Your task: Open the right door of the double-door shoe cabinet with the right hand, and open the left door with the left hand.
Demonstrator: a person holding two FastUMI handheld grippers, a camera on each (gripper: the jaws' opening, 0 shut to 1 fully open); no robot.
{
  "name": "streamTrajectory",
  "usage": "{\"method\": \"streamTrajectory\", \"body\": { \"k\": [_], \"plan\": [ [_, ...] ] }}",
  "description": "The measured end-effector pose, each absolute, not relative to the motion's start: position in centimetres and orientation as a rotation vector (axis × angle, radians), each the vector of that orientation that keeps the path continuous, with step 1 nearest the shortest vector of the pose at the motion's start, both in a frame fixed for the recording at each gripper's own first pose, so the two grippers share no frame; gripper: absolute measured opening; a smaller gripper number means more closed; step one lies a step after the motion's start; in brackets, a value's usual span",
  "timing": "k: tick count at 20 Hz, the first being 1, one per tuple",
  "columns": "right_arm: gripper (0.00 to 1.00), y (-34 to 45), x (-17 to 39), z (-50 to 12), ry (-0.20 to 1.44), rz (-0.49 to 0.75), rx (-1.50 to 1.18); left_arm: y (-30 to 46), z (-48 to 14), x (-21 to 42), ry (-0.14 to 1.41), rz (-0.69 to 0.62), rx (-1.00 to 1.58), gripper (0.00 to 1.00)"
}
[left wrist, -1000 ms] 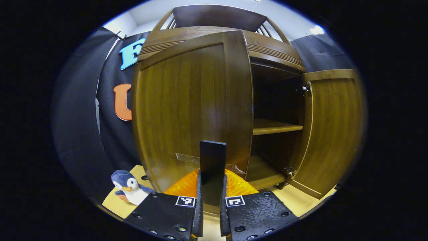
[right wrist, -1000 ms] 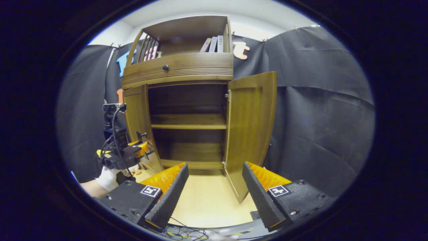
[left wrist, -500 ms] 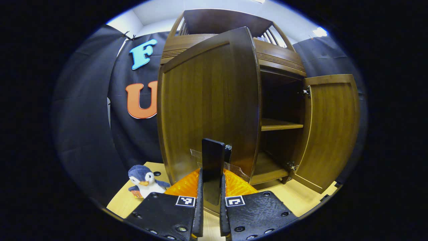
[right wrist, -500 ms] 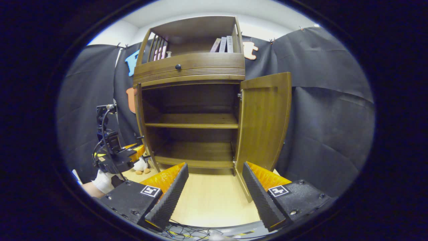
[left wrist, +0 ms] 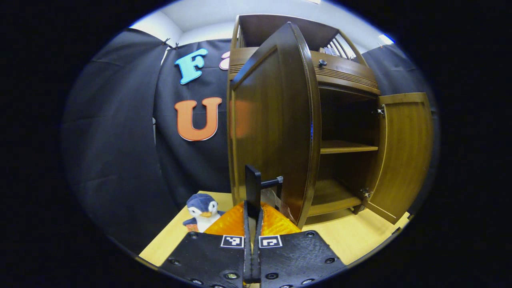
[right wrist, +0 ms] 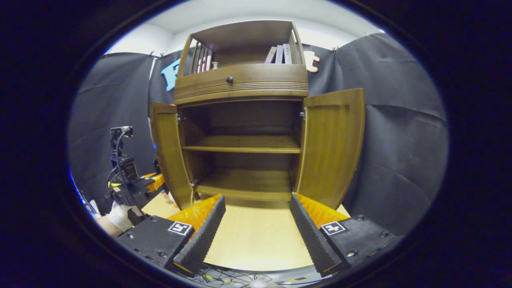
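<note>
The brown double-door shoe cabinet [right wrist: 242, 86] stands with both doors swung out. In the left gripper view the left door [left wrist: 272, 120] is seen nearly edge-on, and my left gripper [left wrist: 253, 206] is shut on its dark bar handle [left wrist: 253, 186]. The right door [left wrist: 404, 152] hangs wide open beyond it. In the right gripper view my right gripper [right wrist: 257, 198] is open, holding nothing, low in front of the cabinet's bottom shelf. The left door [right wrist: 168, 156] and right door [right wrist: 330, 144] frame two bare shelves. The left gripper [right wrist: 134, 188], held by a gloved hand, sits beside the left door.
A small penguin plush [left wrist: 202, 208] sits on the light wooden floor [right wrist: 256, 240] left of the cabinet. Books [right wrist: 280, 54] stand on the top shelf above a drawer with a round knob [right wrist: 229, 80]. Black cloth walls close in on both sides.
The left door has swung much further open, drawn by my left gripper on its handle. My right gripper stays open while its view has shifted left, leaving the cabinet more centred.
</note>
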State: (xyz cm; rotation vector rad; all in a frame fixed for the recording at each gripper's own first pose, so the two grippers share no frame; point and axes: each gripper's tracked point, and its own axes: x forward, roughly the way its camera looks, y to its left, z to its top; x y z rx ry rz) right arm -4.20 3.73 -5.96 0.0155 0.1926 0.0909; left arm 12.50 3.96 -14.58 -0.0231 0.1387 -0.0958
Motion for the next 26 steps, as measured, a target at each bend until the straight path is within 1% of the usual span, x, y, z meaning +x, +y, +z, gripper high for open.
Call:
{"method": "streamTrajectory", "body": {
  "k": [1, 6, 14, 17, 20, 26],
  "plan": [
    [1.0, 3.9, -4.2, -6.1, 0.195, 0.096, 0.017, 4.6, -14.4, 12.1, 0.139, -0.097, -0.024, 0.0],
    [1.0, 4.3, -4.6, -6.5, 0.203, 0.108, 0.01, 6.9, -14.5, 12.0, 0.125, -0.128, 0.0, 0.0],
    [1.0, 4.9, -4.7, -6.7, 0.209, 0.125, 0.016, 9.3, -14.7, 12.3, 0.092, -0.235, 0.029, 0.0],
    [1.0, 5.4, -4.7, -6.8, 0.216, 0.136, 0.023, 11.1, -14.9, 12.6, 0.092, -0.245, 0.044, 0.0],
    [1.0, 5.7, -4.6, -6.9, 0.221, 0.145, 0.021, 13.1, -15.0, 13.2, 0.104, -0.252, -0.001, 0.0],
    [1.0, 5.8, -4.6, -6.9, 0.231, 0.148, 0.02, 14.4, -15.2, 13.5, 0.111, -0.322, -0.013, 0.0]
  ]
}}
